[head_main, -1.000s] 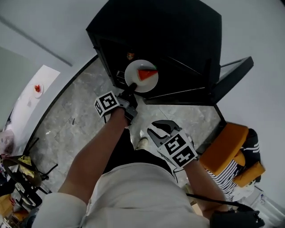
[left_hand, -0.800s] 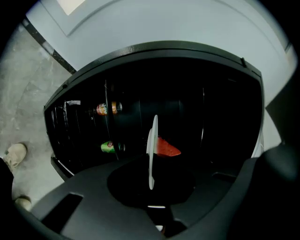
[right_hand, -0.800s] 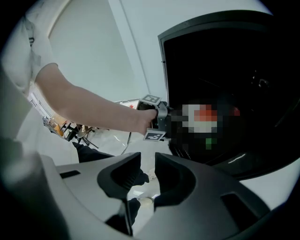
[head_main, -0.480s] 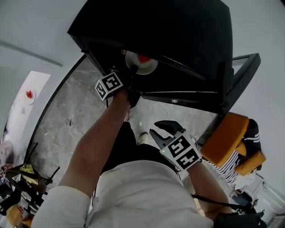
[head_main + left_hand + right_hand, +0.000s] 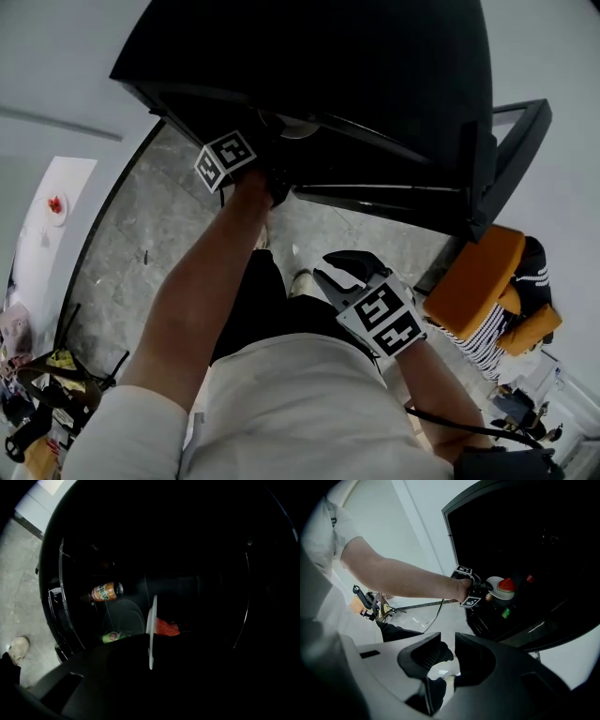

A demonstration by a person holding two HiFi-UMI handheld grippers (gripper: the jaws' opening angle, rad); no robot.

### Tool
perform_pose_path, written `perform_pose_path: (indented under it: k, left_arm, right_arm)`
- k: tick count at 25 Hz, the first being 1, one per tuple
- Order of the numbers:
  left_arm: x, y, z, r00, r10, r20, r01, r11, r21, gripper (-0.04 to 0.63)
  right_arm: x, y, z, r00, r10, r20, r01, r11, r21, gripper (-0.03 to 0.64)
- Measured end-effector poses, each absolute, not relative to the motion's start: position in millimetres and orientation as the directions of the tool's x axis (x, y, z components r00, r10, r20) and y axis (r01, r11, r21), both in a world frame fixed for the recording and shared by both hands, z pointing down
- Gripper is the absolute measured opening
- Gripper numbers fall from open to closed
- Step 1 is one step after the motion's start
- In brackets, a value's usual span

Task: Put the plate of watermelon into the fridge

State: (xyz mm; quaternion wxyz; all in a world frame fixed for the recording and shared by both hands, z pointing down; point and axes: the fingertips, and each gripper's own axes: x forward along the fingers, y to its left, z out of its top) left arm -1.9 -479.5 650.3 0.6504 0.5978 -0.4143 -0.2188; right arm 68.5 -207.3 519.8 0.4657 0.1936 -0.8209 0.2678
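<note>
Right gripper view shows the right tongs (image 5: 449, 651) apart and empty, outside the fridge (image 5: 543, 527). Farther on, the left tongs (image 5: 150, 666) clamp the plate (image 5: 152, 613) by its near rim, watermelon (image 5: 165, 627) aboard, inside the fridge, an orange can (image 5: 107, 591) beyond. This looks like the placing step; next, set it down level inside, then release.

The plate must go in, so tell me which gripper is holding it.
The left gripper, out at the open fridge with its jaws shut on the plate. The right gripper hangs outside it, open and empty.
</note>
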Motion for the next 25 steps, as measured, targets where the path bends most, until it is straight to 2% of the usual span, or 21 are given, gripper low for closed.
perform_pose_path:
  k: [6,9,15,19,25]
  left_arm:
    - [0,-479,654,0.547,-0.782,0.3,-0.229,0.206,0.952,0.029]
    - [-1,-479,656,0.533,-0.769,0.352,-0.279,0.233,0.932,0.029]
    - [-3,-483,663,0.468,-0.698,0.542,-0.549,0.251,0.797,0.039]
    - [0,-490,660,0.424,-0.669,0.61,-0.717,0.164,0.678,0.098]
    - [1,-492,659,0.329,-0.644,0.69,-0.863,0.092,0.497,0.18]
  right_arm:
    - [76,-203,522,-0.485,-0.065,0.872,-0.57,0.78,-0.258,0.104]
    - [76,-200,521,-0.49,-0.065,0.869,-0.566,0.782,-0.261,0.104]
    - [82,-197,520,-0.491,-0.068,0.868,-0.561,0.787,-0.256,0.104]
    - [87,-193,520,-0.493,-0.064,0.867,-0.569,0.778,-0.267,0.104]
    - [94,-194,519,-0.493,-0.075,0.867,-0.579,0.771,-0.263,0.104]
